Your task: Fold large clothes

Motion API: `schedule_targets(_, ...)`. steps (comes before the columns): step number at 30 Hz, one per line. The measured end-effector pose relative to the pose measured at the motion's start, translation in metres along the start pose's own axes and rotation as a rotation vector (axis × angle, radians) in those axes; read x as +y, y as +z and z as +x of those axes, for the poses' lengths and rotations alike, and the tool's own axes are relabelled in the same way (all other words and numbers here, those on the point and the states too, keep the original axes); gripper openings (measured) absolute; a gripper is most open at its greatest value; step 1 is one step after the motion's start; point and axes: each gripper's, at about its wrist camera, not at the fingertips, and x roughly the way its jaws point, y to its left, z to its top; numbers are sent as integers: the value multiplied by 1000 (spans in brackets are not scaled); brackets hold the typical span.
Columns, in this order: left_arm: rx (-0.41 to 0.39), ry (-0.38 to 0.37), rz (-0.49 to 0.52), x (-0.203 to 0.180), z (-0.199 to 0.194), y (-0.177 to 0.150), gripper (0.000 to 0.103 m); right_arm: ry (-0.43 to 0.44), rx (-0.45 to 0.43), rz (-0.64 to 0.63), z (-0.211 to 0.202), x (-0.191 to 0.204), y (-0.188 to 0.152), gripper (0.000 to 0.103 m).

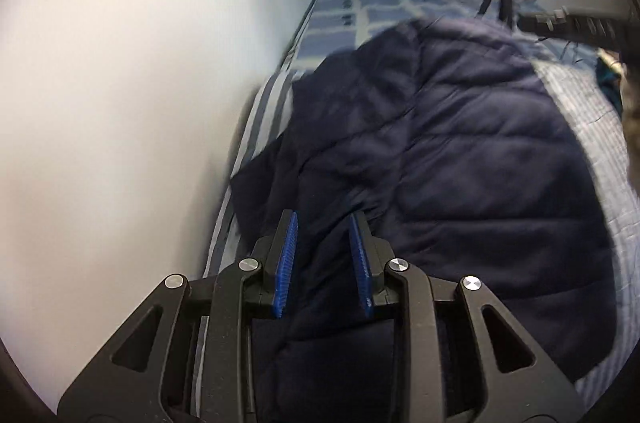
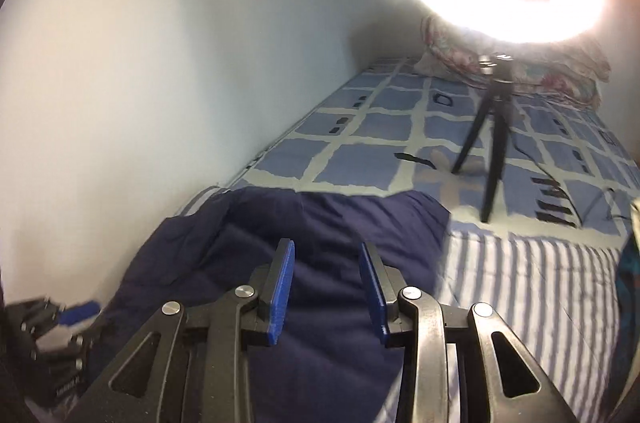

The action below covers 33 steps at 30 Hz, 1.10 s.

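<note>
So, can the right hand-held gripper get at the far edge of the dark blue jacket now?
Probably yes. The right hand-held gripper is open above the jacket, and nothing lies between it and the far edge; the tripod stands off to the right.

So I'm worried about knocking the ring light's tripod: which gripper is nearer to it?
Right. The right gripper hovers near the jacket's far edge facing the tripod; the left gripper sits farther back.

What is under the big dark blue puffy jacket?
The dark navy quilted jacket lies on a white-and-blue striped cloth, which shows beside it. Past that comes the blue checked bedsheet. What is directly beneath the jacket is covered.
</note>
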Motion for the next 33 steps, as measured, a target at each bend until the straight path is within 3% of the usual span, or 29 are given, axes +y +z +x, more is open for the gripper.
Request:
schedule_targets(6, 23, 8, -25, 9, 16, -26, 27, -31, 162, -18, 73, 10, -4, 41)
schedule_targets(8, 28, 15, -15, 9, 18, -32, 27, -43, 184, -49, 79, 17, -6, 41)
schedule_targets(11, 32, 10, -19, 10, 16, -34, 27, -45, 173, -54, 56, 15, -3, 44)
schedule_targets(12, 33, 0, -35, 12, 15, -35, 27, -25, 153, -9, 36, 6, -4, 52)
schedule_targets(13, 33, -6, -43, 13, 15, -35, 27, -7, 136, 31, 21, -2, -7, 68)
schedule_targets(15, 30, -14, -53, 15, 13, -39, 27, 57, 111, 126, -15, -24, -22, 80)
schedule_targets(20, 27, -8, -40, 16, 8, -43, 27, 238, 157, 340, -73, -59, -96, 82)
schedule_targets(25, 37, 20, -9, 13, 6, -32, 27, 350, 259, 510, -83, -63, -177, 83)
schedule_targets(28, 15, 14, -29, 15, -7, -27, 27, 423, 265, 553, -85, -55, -196, 84)
schedule_targets(33, -35, -63, -50, 15, -34, -30, 27, 468, 311, 508, -78, -25, -208, 84)
